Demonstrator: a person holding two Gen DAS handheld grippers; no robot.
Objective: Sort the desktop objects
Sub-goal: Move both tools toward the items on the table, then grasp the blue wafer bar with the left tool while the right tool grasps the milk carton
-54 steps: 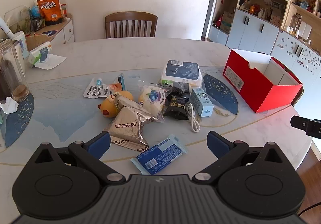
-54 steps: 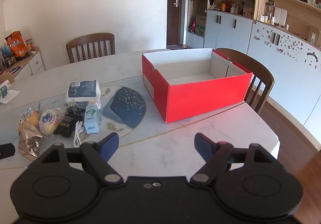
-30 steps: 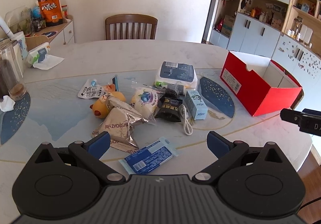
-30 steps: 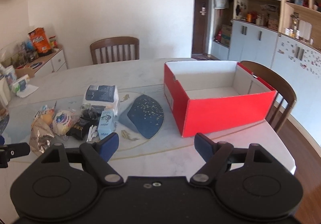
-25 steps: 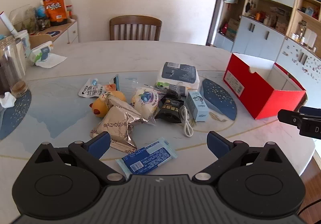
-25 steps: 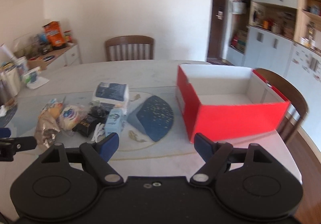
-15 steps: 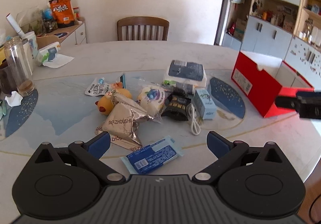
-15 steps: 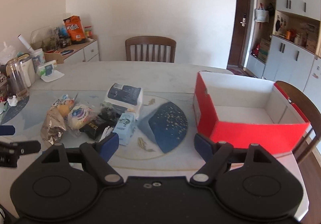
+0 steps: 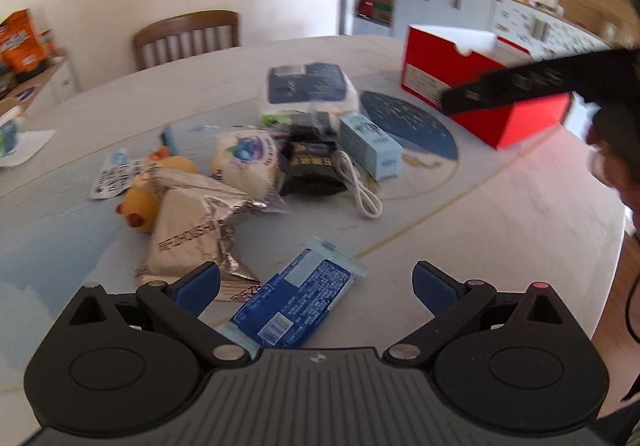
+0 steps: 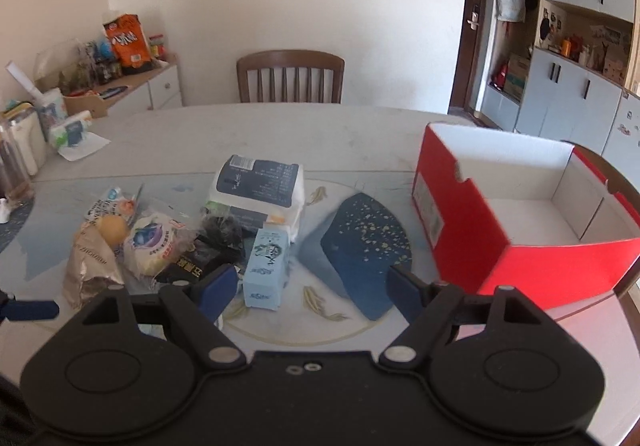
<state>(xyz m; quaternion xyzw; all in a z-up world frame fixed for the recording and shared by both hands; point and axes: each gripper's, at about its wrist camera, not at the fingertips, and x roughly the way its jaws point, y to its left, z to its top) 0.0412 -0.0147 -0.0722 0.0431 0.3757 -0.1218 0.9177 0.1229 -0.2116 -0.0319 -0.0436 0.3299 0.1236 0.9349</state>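
Observation:
A heap of small items lies mid-table. My left gripper (image 9: 316, 280) is open just above a blue flat packet (image 9: 298, 306), with a silver foil bag (image 9: 192, 234), a yellow duck toy (image 9: 140, 198), a round blue-printed bun pack (image 9: 248, 158), a black pouch (image 9: 312, 170), a white cable (image 9: 360, 190) and a light-blue carton (image 9: 370, 146) beyond. My right gripper (image 10: 310, 288) is open over the table, the light-blue carton (image 10: 266, 266) between its fingers' line. An open red box (image 10: 516, 222) stands at the right. A wet-wipes pack (image 10: 260, 186) lies behind the heap.
A dark blue speckled mat (image 10: 364, 254) lies between heap and red box. A wooden chair (image 10: 290, 76) stands at the far side. Jars and a tissue pack (image 10: 70, 132) crowd the left edge. A person's head (image 9: 616, 150) shows at the right in the left wrist view.
Both grippers moved toward the heap: the left swung lower over the blue packet, the right shifted left so the carton sits ahead. Both stay open.

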